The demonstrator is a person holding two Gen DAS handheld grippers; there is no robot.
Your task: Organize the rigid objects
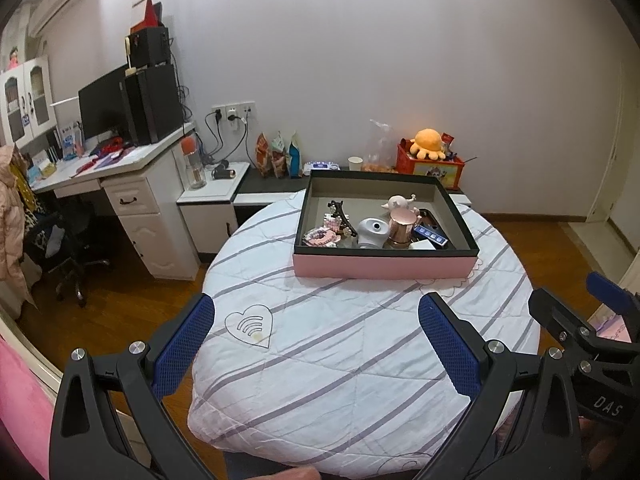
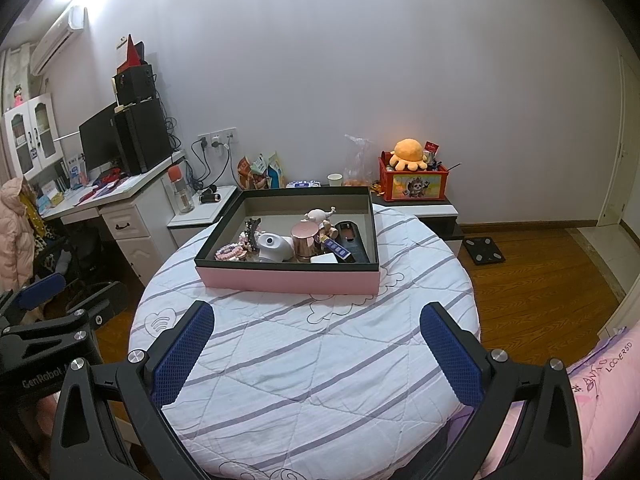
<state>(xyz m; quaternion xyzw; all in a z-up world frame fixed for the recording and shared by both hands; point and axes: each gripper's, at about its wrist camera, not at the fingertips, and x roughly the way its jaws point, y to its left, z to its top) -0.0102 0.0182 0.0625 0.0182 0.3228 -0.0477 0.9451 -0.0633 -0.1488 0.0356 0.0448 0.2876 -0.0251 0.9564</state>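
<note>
A box (image 1: 384, 266) sits on the far part of the bed (image 1: 340, 360). Inside it, hair clips (image 1: 340, 216) lie at the left, a jar (image 1: 401, 226) stands in the middle, and a remote (image 2: 352, 236) lies at the right. A desk (image 1: 120, 160) stands far left, and a toy crate (image 1: 430, 164) stands behind the box on the right.

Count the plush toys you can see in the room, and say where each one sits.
1: an orange octopus plush sits on top of the red storage box against the far wall, behind the pink tray. Others may be hidden.
</note>
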